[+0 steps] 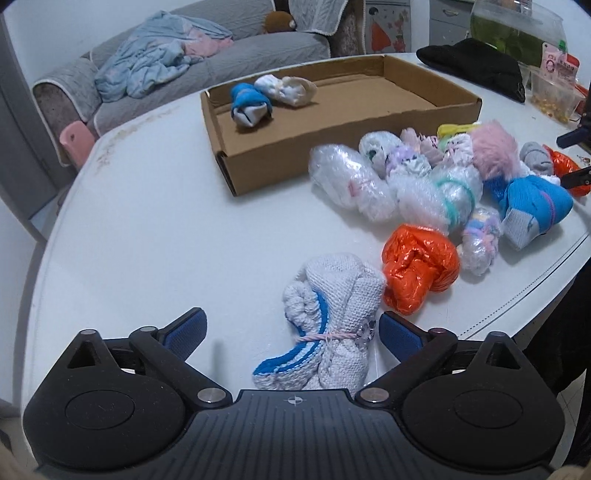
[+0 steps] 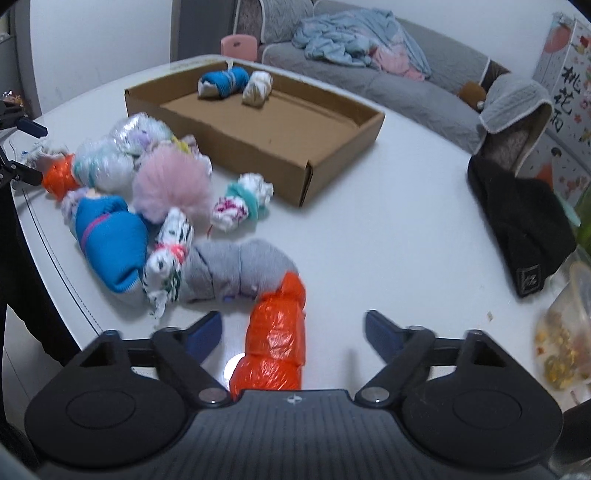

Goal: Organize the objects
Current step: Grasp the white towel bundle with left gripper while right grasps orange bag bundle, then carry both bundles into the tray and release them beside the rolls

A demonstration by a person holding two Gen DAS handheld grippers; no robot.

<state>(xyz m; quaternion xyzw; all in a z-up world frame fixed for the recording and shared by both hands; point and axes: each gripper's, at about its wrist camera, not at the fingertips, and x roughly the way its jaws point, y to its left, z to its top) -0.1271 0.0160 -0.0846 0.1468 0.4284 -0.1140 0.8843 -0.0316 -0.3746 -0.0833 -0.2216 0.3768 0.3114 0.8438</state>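
A cardboard tray (image 1: pixel 280 155) (image 2: pixel 332 147) on the white table holds a blue sock roll (image 1: pixel 249 105) (image 2: pixel 221 83) and a white roll (image 1: pixel 290 88) (image 2: pixel 257 88). My left gripper (image 1: pixel 291 332) is open, its jaws on either side of a white knitted sock bundle with blue stripes (image 1: pixel 332 317). My right gripper (image 2: pixel 293 330) is open, its jaws on either side of an orange plastic-wrapped bundle (image 2: pixel 277 343) lying on the table. A pile of several wrapped bundles and socks (image 1: pixel 443 184) (image 2: pixel 129 192) lies beside the tray.
A black hat (image 2: pixel 524 229) (image 1: pixel 476 66) lies at the table's far side. A plastic bag of snacks (image 2: pixel 561 347) and a green fish bowl (image 1: pixel 517 29) stand nearby. A grey sofa with blue clothes (image 1: pixel 166 62) (image 2: pixel 369 48) is behind the table.
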